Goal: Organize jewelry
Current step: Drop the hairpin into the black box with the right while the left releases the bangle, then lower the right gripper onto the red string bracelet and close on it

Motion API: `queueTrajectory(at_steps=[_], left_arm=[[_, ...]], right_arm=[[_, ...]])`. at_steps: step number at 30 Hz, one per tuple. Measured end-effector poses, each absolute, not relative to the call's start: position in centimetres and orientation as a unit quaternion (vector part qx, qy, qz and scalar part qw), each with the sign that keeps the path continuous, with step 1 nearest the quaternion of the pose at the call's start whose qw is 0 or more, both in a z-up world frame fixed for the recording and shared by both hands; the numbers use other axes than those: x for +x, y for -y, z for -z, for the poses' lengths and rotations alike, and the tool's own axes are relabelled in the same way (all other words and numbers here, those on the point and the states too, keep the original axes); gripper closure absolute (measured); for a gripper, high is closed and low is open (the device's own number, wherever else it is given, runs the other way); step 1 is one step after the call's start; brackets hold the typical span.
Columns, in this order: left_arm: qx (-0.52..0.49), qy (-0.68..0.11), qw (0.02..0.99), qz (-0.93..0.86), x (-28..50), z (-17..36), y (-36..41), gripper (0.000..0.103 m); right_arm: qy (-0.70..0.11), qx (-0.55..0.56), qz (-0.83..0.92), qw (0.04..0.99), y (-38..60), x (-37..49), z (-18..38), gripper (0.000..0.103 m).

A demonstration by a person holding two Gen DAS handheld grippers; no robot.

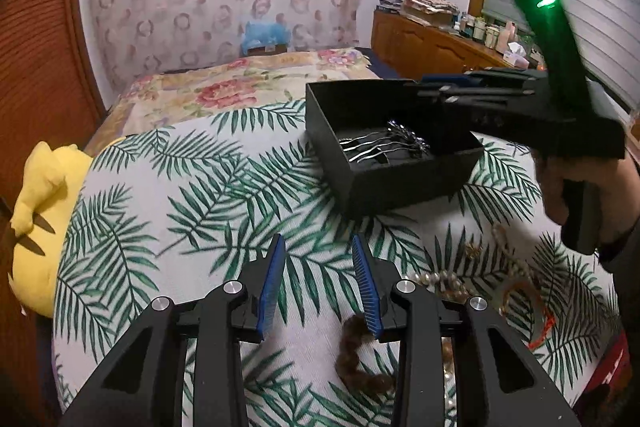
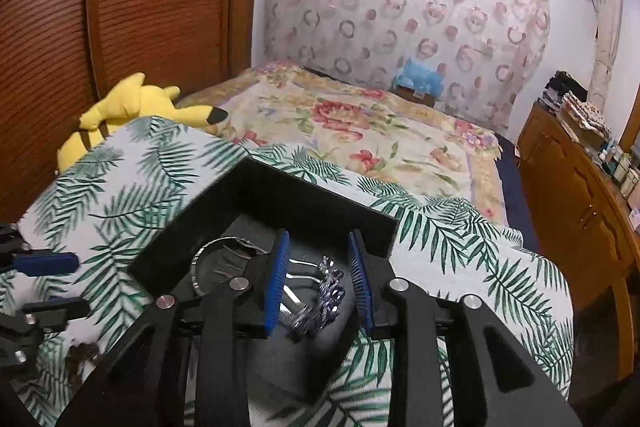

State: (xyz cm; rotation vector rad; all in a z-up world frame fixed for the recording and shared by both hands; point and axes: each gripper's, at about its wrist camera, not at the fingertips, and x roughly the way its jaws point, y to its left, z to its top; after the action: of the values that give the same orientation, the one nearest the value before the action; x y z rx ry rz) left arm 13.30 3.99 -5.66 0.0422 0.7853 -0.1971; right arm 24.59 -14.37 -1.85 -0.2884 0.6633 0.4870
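The left gripper (image 1: 319, 243) hangs over the palm-leaf cloth (image 1: 200, 187) on the surface, its blue fingers (image 1: 273, 275) partly apart with only cloth between them. A brown braided band (image 1: 352, 355) lies just under and behind its right finger, half hidden by it. Farther right of that finger lie a pearl strand (image 1: 440, 281) and an orange ring-shaped piece (image 1: 528, 307), both blurred and cut off by the gripper body. Only the left view shows these three pieces clearly; the right view catches just a dark scrap of the band (image 2: 82, 353) at its left edge.

Ahead and right of the left fingers sits one black box (image 1: 400, 183), open-topped. The right gripper (image 2: 318, 241) reaches over it, fingers (image 2: 276, 279) partly apart, gripping nothing. Between and just below them, inside the box, rests a silver hair comb (image 2: 320, 295) with a dark blue jewelled head. Only the right view shows a thin silver hoop (image 2: 200, 259) left of the left finger, partly covered by it. The box's near wall is hidden under the gripper.

One yellow plush toy (image 1: 44, 195) lies at the far left of both views.
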Motion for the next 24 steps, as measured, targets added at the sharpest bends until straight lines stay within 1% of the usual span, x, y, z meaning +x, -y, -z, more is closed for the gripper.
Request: queueTrajectory(at_steps=[3,5,8,17,24], left_arm=[[0.018,-0.379,0.920,0.100,12.6,5.6,-3.9,0.069],[0.015,-0.376,0.921,0.103,12.0,5.6,-3.8,0.063],[0.014,-0.374,0.921,0.106,11.2,5.7,-3.6,0.061],[0.007,-0.378,0.919,0.109,9.1,6.2,-3.2,0.056],[0.012,-0.380,0.919,0.104,8.1,6.7,-3.2,0.056]], right_arm=[[-0.313,-0.120,-0.251,0.908,16.1,22.1,0.8,0.070],[-0.310,-0.111,-0.263,0.907,17.3,20.2,0.4,0.070],[-0.312,-0.110,-0.274,0.903,18.7,17.7,0.5,0.070],[-0.361,-0.100,-0.293,0.880,21.8,11.2,3.9,0.070],[-0.392,-0.076,-0.311,0.863,22.2,7.7,5.9,0.070]])
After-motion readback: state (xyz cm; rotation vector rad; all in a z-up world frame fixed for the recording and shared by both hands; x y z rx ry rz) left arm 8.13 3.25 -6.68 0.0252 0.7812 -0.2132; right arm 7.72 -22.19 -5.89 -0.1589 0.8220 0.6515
